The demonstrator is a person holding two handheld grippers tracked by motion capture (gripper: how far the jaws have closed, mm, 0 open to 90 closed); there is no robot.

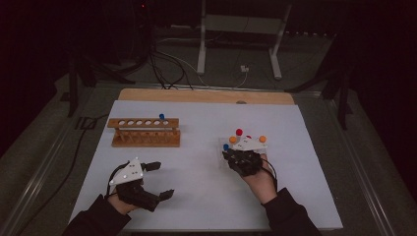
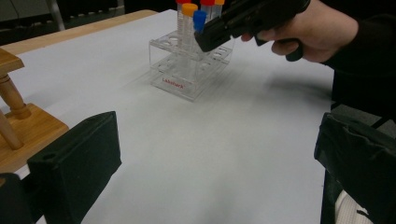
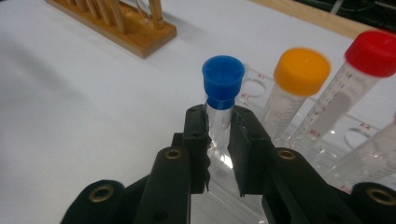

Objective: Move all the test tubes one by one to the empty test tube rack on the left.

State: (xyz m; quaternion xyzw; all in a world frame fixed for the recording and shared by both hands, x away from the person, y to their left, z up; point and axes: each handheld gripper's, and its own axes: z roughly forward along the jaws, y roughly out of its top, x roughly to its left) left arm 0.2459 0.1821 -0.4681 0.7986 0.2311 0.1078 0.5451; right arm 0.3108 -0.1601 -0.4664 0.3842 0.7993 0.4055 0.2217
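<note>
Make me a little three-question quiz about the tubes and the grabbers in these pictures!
1. True or false: the right gripper is shut on the blue-capped tube.
2. Which rack holds that tube: A) wooden rack B) clear rack?
3. Fill in: the left gripper has its jaws ____.

Key: 1 true; 2 B; 3 open.
</note>
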